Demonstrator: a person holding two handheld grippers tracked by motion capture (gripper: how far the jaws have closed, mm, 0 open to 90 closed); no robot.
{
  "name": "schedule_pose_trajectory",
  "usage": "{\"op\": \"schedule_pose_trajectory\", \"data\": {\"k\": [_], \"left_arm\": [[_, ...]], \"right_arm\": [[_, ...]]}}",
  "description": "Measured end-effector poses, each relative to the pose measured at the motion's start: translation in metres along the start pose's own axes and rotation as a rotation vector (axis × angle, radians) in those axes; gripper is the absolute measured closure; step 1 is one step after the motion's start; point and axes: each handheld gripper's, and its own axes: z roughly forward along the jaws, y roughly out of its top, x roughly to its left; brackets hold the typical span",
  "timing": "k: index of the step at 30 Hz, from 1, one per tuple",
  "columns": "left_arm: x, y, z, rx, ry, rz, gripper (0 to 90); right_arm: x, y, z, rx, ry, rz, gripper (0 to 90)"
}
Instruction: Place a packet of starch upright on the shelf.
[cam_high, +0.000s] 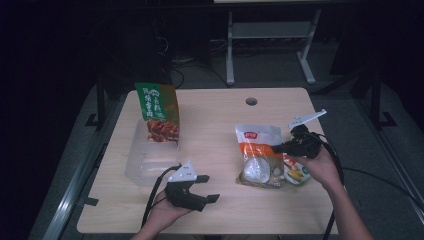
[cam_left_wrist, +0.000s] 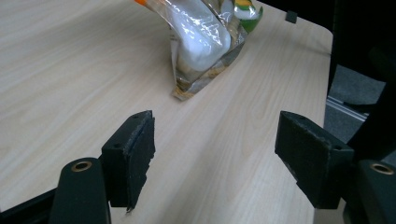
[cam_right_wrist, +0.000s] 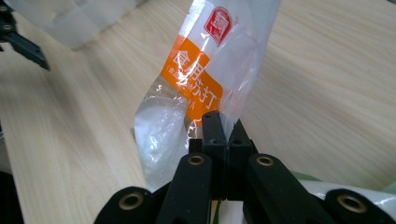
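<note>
A clear powder bag with an orange label is pinched at its edge by the closed right gripper, right of table centre. The thin film could slip or tear under the weight. The left gripper is held spread, empty. Counted: three bags, one clear bin, two grippers.

The high view looks forward and down over the whole worktop. Both gripper views sit close above it, looking along their jaws, and all three share the clear orange-labelled bag at centre frame.
</note>
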Motion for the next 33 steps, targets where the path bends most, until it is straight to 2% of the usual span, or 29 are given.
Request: {"op": "schedule_pose_trajectory", "data": {"k": [8, 12, 17, 19, 20, 21, 23, 27, 29, 30, 33], "left_arm": [[0.006, 0.013, 0.017, 0.008, 0.006, 0.007, 30.7], [0.010, 0.017, 0.024, 0.005, 0.008, -0.002, 31.9], [0.017, 0.025, 0.044, -0.009, -0.001, -0.034, 35.7], [0.018, 0.027, 0.047, -0.009, 0.000, -0.036, 36.7], [0.019, 0.028, 0.050, -0.012, -0.001, -0.038, 38.9], [0.021, 0.030, 0.055, -0.013, -0.011, -0.060, 39.9], [0.024, 0.032, 0.059, -0.018, -0.016, -0.067, 41.7], [0.030, 0.034, 0.063, -0.020, -0.020, -0.091, 46.5], [0.031, 0.035, 0.063, -0.026, -0.023, -0.097, 47.7], [0.033, 0.035, 0.062, -0.036, -0.034, -0.101, 52.7], [0.036, 0.036, 0.058, -0.054, -0.031, -0.110, 61.6]], "right_arm": [[0.015, 0.002, -0.008, -0.041, 0.033, -0.051, 90.0], [0.024, 0.004, -0.014, -0.057, 0.036, -0.092, 90.0], [0.034, 0.007, -0.016, -0.064, 0.036, -0.145, 90.0], [0.035, 0.008, -0.017, -0.063, 0.034, -0.148, 90.0], [0.040, 0.009, -0.018, -0.065, 0.043, -0.152, 90.0], [0.041, 0.009, -0.018, -0.064, 0.044, -0.156, 90.0], [0.044, 0.011, -0.018, -0.067, 0.057, -0.168, 90.0], [0.052, 0.016, -0.016, -0.074, 0.066, -0.203, 90.0], [0.054, 0.017, -0.015, -0.079, 0.069, -0.205, 90.0], [0.057, 0.020, -0.013, -0.087, 0.080, -0.214, 90.0], [0.061, 0.024, -0.007, -0.091, 0.097, -0.225, 90.0]]}}
